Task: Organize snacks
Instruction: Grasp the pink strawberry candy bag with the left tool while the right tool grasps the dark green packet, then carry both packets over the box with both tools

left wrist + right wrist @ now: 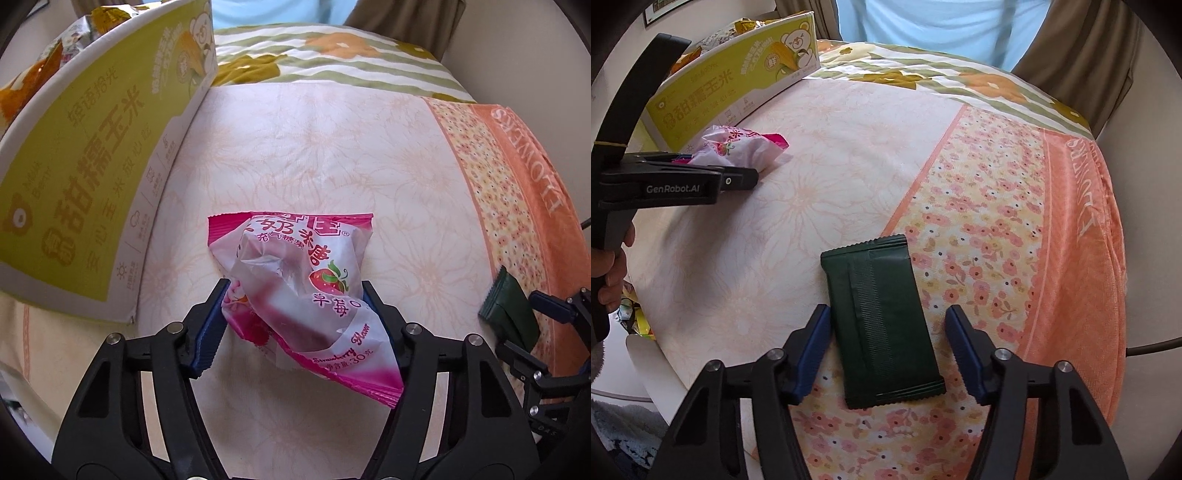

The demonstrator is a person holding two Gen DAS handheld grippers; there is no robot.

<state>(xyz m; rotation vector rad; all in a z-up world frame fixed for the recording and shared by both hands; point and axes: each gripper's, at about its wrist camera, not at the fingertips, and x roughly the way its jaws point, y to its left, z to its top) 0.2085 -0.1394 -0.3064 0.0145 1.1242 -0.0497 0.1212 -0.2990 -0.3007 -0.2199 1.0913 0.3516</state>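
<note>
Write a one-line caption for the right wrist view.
Right claw straddles a dark green packet on the floral cloth, right pad clear of it.

This looks like a home bedroom: a bed with a floral bedsheet (979, 236), a striped flowered quilt (332, 62) at its far edge, and brown curtains (1082, 48) behind it.

Left hand-held gripper (295, 291) angled down, pads pinching, right hand-held gripper (886, 325) alongside, partly closed
</note>
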